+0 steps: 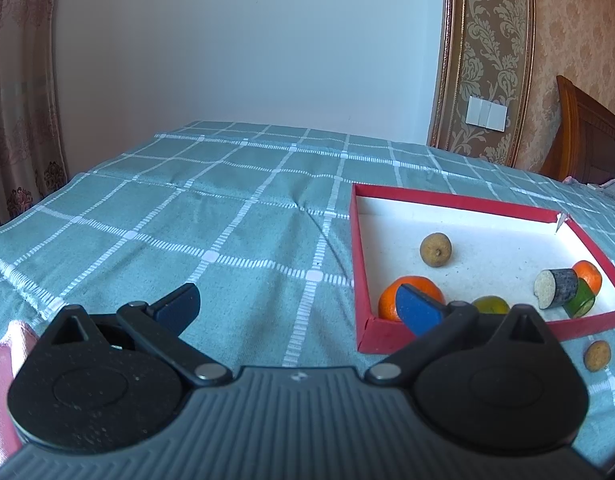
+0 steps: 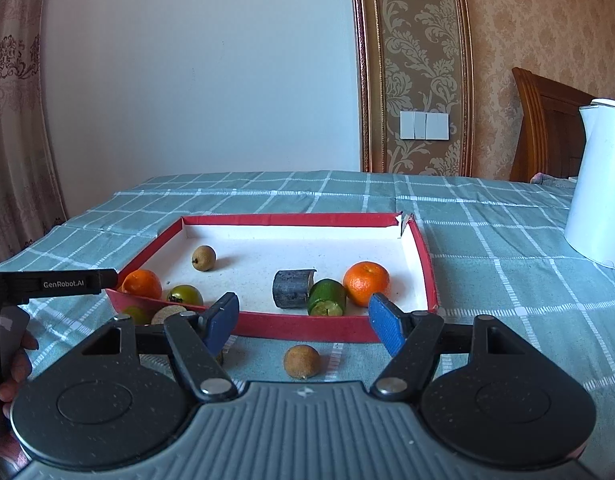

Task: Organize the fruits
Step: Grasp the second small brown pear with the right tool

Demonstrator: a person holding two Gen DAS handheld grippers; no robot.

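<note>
My right gripper (image 2: 303,322) hangs w/ jaws apart, nothing between; the left gripper (image 1: 295,306) is wide and empty too. The small round brown longan (image 2: 302,361) sits on the green checked cloth (image 2: 507,300), just outside the near edge of the red-rimmed cardboard tray (image 2: 425,264). It's prob light, thin-shelled and rolls easily, so I'd pinch across its middle, gently.

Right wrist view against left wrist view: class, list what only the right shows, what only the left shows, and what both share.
Only the right wrist view shows the white kettle, the left gripper's black body and a hand.

Only the left wrist view shows pink cloth at its left edge.

Both show the red box, two oranges, the dark cylinder, the green piece, and one brown fruit outside the box.
</note>
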